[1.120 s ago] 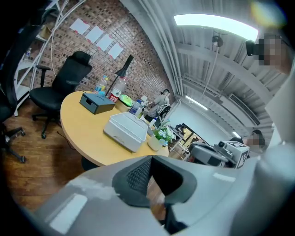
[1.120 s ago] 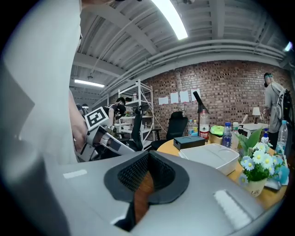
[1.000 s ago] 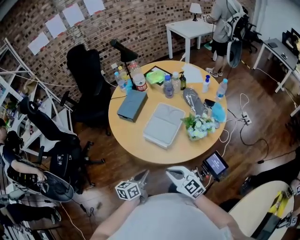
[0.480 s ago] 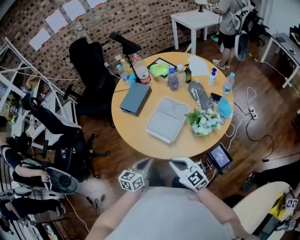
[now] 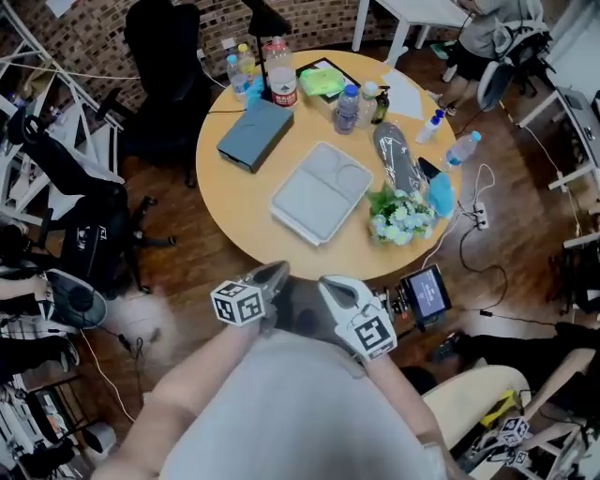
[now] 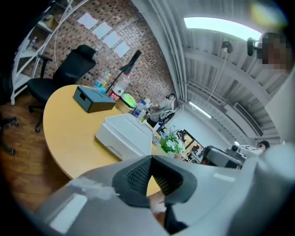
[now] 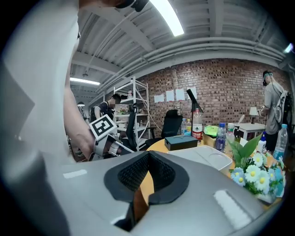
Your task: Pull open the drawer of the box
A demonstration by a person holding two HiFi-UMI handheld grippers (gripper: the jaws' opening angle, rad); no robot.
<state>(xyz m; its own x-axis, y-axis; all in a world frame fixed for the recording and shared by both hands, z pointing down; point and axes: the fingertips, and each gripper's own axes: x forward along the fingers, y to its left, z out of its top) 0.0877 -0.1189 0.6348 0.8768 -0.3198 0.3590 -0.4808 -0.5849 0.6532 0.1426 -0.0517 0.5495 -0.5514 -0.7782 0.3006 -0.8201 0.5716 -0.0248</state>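
A flat light-grey box lies in the middle of the round wooden table; in the left gripper view the same box shows a front panel facing me. A dark blue-grey box sits behind it to the left. Both grippers hang close to my body, short of the table's near edge and well apart from either box. The left gripper is shut with nothing between its pads. The right gripper is also shut and empty, its pads meeting at the tip.
Bottles, a black lamp, a green item and a bunch of flowers crowd the table's far and right side. Black office chairs stand at the left. A small screen stands right of the right gripper. Cables lie on the floor.
The head view has swung down and closer, so the table sits higher in the picture. Both grippers stay shut near my body, now just below the table's near edge.
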